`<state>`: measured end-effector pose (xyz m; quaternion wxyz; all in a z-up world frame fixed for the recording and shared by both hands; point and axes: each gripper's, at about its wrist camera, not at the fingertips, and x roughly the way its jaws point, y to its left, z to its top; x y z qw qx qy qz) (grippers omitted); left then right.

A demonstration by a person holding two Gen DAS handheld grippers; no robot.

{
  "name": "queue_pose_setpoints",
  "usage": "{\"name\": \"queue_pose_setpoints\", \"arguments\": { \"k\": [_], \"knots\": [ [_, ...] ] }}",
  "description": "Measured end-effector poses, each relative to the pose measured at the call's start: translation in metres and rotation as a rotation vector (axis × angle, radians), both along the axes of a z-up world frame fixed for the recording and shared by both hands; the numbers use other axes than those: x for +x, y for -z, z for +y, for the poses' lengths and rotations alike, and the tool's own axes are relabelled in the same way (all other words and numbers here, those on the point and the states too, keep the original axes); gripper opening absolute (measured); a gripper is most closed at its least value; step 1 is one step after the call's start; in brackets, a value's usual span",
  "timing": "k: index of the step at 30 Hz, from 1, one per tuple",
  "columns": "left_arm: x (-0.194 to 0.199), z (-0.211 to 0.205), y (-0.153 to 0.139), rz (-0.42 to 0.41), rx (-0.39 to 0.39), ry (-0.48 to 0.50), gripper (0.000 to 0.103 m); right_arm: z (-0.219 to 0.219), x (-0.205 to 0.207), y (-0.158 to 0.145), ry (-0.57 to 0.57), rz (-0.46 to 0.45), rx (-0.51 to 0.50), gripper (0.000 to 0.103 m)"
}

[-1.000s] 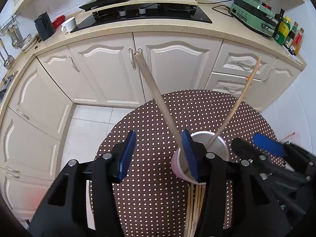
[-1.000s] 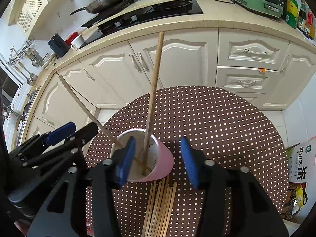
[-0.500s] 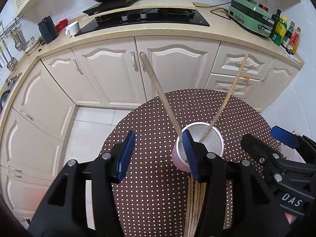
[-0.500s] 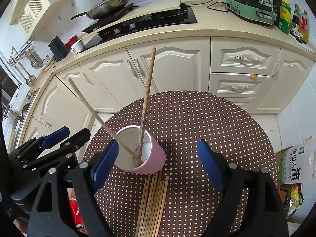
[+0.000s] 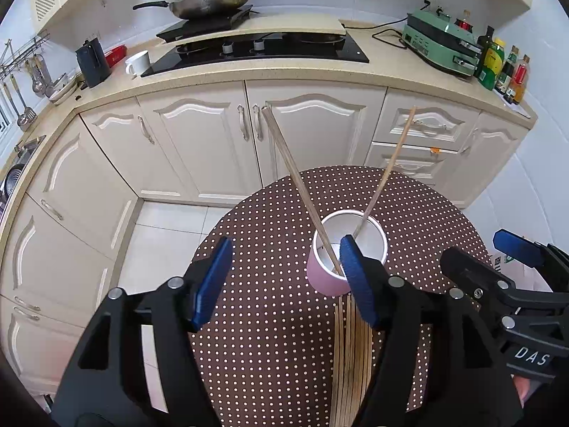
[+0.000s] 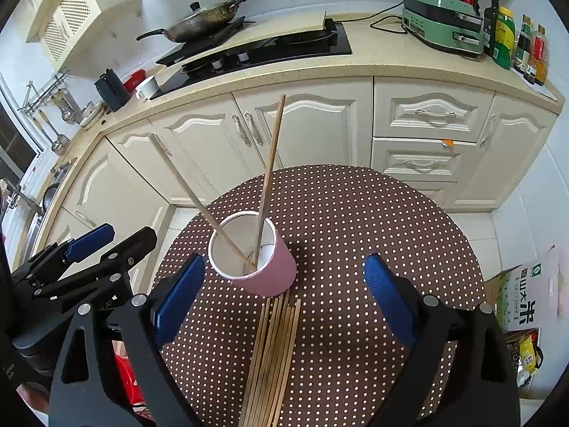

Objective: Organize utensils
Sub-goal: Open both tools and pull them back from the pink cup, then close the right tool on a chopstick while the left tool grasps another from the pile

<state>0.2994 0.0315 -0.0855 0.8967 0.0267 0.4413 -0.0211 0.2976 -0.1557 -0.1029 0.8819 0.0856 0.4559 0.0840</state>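
On the dotted table [image 6: 355, 213]: pink cup [image 6: 270, 274] up front, loose chopsticks [image 6: 274, 352] waiting behind it.
Two sticks already lean in the cup; the rest lie flat in a bundle, long axis running from the cup's base back toward both grippers. Right gripper [image 6: 284, 297] straddles that bundle, jaws just swung wide, nothing held, so it looks nearer for the next pick. Left gripper [image 5: 284, 281] sits off to the side, jaws just opened, empty too.

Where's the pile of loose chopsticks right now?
The loose chopsticks lie flat on the dotted table, just in front of the pink cup, low and central in both wrist views.
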Motion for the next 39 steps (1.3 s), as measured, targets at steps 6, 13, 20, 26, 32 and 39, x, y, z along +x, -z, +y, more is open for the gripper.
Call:
{"name": "queue_pose_setpoints", "arguments": {
  "k": [6, 13, 20, 26, 32, 39],
  "knots": [
    [-0.015, 0.002, -0.001, -0.007, -0.008, -0.003, 0.068, -0.001, -0.017, -0.005, -0.002, -0.019, -0.01, 0.094],
    [-0.034, 0.003, 0.007, 0.016, -0.016, 0.013, 0.07, -0.004, -0.031, 0.002, -0.001, 0.006, -0.015, 0.095],
    [-0.047, 0.003, 0.024, 0.059, -0.01, 0.014, 0.072, -0.005, -0.039, 0.021, 0.004, 0.067, -0.02, 0.095],
    [-0.054, 0.004, 0.046, 0.117, 0.0, 0.009, 0.073, -0.007, -0.045, 0.041, 0.008, 0.113, -0.025, 0.095],
    [-0.059, 0.004, 0.071, 0.182, 0.017, 0.008, 0.073, -0.007, -0.049, 0.067, 0.016, 0.179, -0.047, 0.095],
    [-0.062, 0.006, 0.101, 0.26, 0.03, 0.011, 0.073, -0.005, -0.05, 0.1, 0.023, 0.26, -0.078, 0.095]
  ]
}}
